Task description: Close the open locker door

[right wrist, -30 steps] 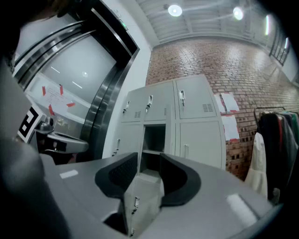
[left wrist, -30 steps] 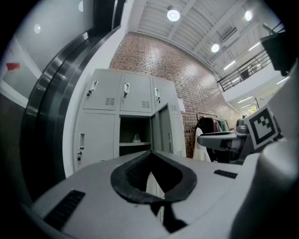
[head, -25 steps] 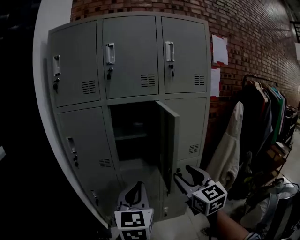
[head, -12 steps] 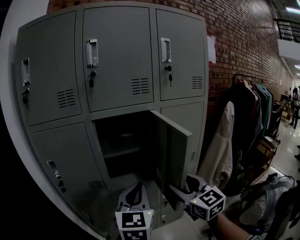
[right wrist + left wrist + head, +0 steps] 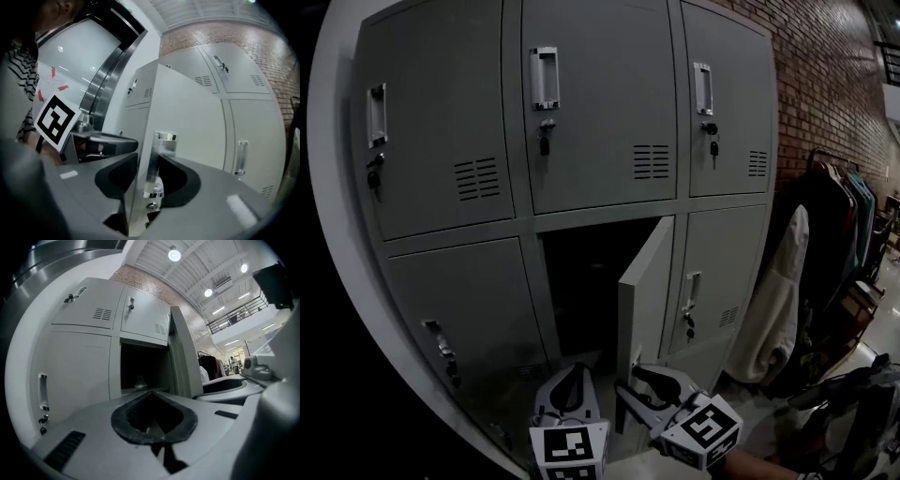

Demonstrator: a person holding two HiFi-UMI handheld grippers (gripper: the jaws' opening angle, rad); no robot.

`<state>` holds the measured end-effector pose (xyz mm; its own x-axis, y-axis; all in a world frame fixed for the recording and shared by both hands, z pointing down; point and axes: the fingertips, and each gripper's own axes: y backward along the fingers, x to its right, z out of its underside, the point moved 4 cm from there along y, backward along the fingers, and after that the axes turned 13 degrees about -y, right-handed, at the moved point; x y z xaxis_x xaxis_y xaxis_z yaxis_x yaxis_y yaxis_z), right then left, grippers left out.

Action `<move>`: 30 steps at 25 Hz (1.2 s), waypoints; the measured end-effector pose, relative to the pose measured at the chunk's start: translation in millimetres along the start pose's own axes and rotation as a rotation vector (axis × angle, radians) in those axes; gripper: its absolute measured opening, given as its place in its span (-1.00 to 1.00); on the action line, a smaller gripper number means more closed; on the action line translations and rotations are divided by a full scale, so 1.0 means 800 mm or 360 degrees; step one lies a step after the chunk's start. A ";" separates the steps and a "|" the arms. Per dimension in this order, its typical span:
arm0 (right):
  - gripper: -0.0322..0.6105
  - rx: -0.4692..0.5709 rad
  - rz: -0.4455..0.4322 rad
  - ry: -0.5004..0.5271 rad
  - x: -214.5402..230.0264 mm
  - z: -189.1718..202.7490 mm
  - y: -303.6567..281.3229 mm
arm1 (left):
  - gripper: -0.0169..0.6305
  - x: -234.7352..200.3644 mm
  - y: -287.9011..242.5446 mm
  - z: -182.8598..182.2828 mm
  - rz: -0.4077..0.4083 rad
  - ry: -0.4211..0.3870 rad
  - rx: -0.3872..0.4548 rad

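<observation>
Right gripper view showed the right hand-held gripper (image 5: pixel 147 174) closing its jaws on the edge and handle (image 5: pixel 157 159) of the open locker door (image 5: pixel 187 124); the left hand-held gripper (image 5: pixel 154 425) was shut, empty.

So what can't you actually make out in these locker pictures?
- Inside of the open locker: too dark in the head view; the left gripper view shows only a small unclear shape on its shelf.
- Front of the open door: head view, turned away.
- Clothes rack: head view, dim, cut by the right edge.
- Right tool: jaws closing around the door handle; pad contact unclear.
</observation>
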<state>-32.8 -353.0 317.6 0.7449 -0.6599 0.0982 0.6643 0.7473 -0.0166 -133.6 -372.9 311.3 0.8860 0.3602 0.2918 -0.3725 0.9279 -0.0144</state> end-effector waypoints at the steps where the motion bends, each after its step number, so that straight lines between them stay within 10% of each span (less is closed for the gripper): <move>1: -0.47 -0.0003 -0.0009 0.0008 -0.003 0.001 -0.017 | -0.93 -0.013 -0.002 0.007 -0.0018 0.0006 -0.0013; 15: -0.51 -0.0019 0.0071 0.0024 0.025 0.007 -0.194 | -0.93 -0.128 -0.041 0.056 -0.0157 0.0038 -0.0065; 30: -0.65 -0.0031 0.0123 0.0027 0.040 -0.001 -0.228 | -0.93 -0.144 -0.058 0.061 -0.0177 0.0051 -0.0093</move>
<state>-130.3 -510.5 322.9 0.7948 -0.6018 0.0788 0.6058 0.7945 -0.0429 -231.8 -462.4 324.9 0.9297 0.2566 0.2641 -0.2554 0.9660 -0.0398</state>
